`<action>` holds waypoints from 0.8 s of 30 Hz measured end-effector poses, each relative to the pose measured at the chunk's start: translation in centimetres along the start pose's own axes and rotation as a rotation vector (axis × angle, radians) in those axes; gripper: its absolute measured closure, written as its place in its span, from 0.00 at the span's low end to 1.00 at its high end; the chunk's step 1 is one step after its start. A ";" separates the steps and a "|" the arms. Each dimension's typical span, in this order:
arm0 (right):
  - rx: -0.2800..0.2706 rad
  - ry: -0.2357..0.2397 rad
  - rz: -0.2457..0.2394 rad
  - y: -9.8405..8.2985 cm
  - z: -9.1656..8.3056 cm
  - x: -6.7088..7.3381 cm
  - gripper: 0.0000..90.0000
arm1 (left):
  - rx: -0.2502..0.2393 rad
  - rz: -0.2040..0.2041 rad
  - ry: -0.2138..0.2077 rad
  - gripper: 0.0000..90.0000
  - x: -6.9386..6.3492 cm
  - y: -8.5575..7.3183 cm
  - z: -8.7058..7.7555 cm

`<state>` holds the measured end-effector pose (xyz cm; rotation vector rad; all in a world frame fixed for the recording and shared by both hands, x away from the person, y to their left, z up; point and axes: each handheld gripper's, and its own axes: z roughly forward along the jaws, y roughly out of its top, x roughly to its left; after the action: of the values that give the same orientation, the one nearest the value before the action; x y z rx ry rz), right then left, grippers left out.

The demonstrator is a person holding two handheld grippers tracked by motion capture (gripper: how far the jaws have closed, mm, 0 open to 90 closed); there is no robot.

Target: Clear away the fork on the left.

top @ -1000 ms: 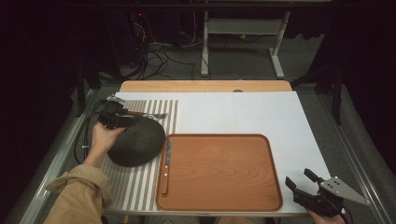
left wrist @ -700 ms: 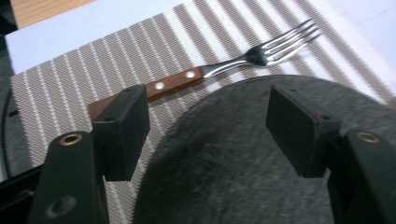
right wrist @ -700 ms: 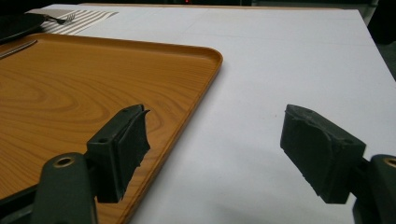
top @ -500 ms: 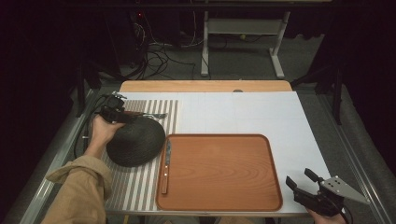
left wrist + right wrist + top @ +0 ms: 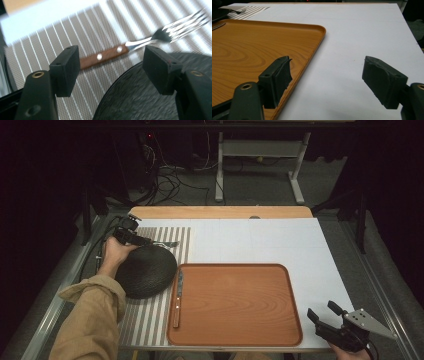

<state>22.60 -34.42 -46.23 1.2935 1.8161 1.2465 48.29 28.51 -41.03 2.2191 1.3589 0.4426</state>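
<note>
Between the spread fingers [image 5: 65, 72] lies the fork [image 5: 120, 50] (untouched).

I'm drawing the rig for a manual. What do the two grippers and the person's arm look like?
Both grippers are black with two blocky jaws. On the left gripper, each arm shows a brass-coloured ring, and a black cable trails from it. The right gripper carries a grey three-cornered plate; its pads look worn at the edges. The left forearm wears a tan sleeve.
</note>
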 end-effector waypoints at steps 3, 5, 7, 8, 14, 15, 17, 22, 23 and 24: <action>0.001 -0.003 0.000 0.0 0.0 0.0 0.26 | -0.013 0.002 0.000 0.32 0.2 0.6 0.3; 0.002 -0.008 0.002 0.0 0.0 0.0 0.26 | 0.021 0.003 0.012 0.32 0.3 1.1 0.9; 0.002 -0.009 0.001 0.0 0.0 0.0 0.26 | 0.038 -0.001 0.017 0.32 0.4 1.4 1.4; 0.000 -0.011 0.003 0.0 -0.1 0.0 0.26 | 0.036 -0.004 0.014 0.32 0.5 1.6 1.6; 0.004 -0.025 0.011 0.0 -0.1 -0.1 0.26 | 0.094 -0.010 0.004 0.32 1.1 2.2 3.0; 0.002 -0.028 0.015 0.0 -0.1 -0.1 0.26 | 0.096 -0.006 0.005 0.32 1.1 2.3 3.2; 0.000 -0.035 0.018 0.0 -0.2 -0.1 0.26 | 0.059 -0.010 -0.002 0.32 1.2 2.8 3.3; 0.003 -0.053 0.023 -0.1 -0.3 -0.1 0.26 | 0.086 0.027 -0.005 0.32 0.9 3.7 3.8; 0.006 -0.054 0.019 -0.1 -0.3 -0.1 0.26 | 0.079 0.019 -0.007 0.32 0.9 3.8 3.9; 0.007 -0.058 0.016 -0.1 -0.2 0.0 0.26 | 0.082 0.015 -0.007 0.32 0.9 3.8 4.0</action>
<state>22.38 -34.56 -46.20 1.3370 1.7746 1.1998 53.55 26.89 -42.20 2.2958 1.3809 0.3902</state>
